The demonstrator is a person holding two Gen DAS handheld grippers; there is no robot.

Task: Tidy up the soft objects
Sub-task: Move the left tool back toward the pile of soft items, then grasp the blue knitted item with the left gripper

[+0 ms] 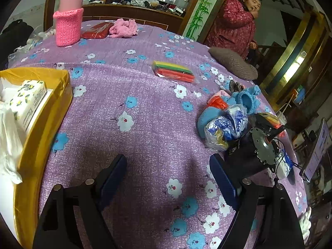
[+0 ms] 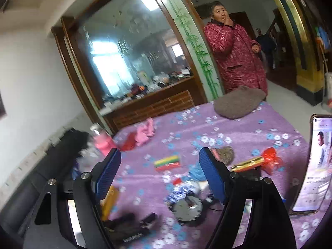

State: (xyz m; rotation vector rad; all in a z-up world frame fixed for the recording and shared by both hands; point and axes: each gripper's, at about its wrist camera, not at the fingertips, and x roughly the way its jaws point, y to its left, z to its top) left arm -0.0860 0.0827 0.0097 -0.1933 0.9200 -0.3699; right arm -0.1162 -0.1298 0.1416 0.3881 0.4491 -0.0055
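both hand-held grippers, left (image 1: 168,172) and right (image 2: 159,166), wide open, empty; purple floral cloth (image 1: 145,103); mirror (image 2: 124,62) behind.

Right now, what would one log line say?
left tool open, empty | right tool open, empty | yellow box holds tissue pack

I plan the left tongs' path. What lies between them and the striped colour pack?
Only bare flowered purple cloth lies between the open left tongs and the striped pack, as the left wrist view shows.
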